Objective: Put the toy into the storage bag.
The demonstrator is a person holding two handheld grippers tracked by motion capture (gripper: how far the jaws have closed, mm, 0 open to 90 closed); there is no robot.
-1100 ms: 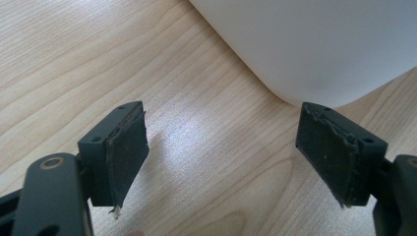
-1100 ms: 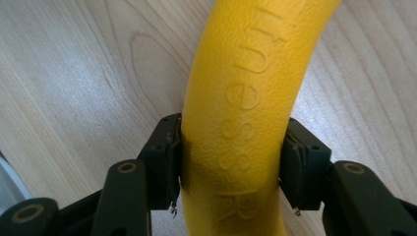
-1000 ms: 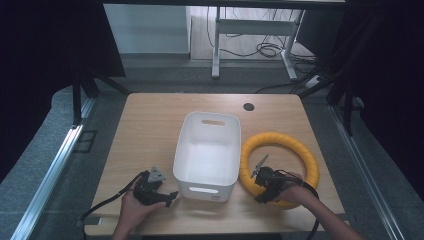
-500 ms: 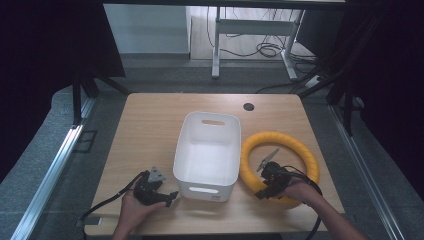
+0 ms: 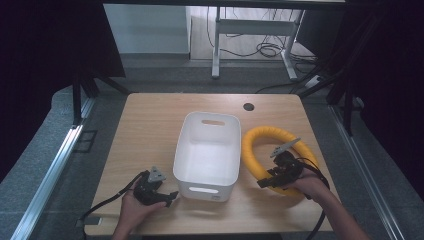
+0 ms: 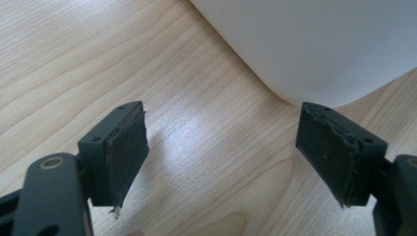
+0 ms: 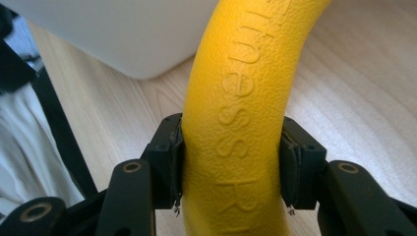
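Sitting clamped between right hand-held gripper (image 7: 231,172): yellow ring (image 7: 246,88)

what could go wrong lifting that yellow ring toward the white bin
The right hand-held gripper clamps the yellow ring at one spot on its near side, so the far side may sag and swing. The ring looks wider than the white bin, so it could catch the rim or nudge the bin.

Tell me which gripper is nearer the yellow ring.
Right. The right gripper is clamped on the yellow ring at its near side; the left gripper sits open across the white bin, by its near-left corner.
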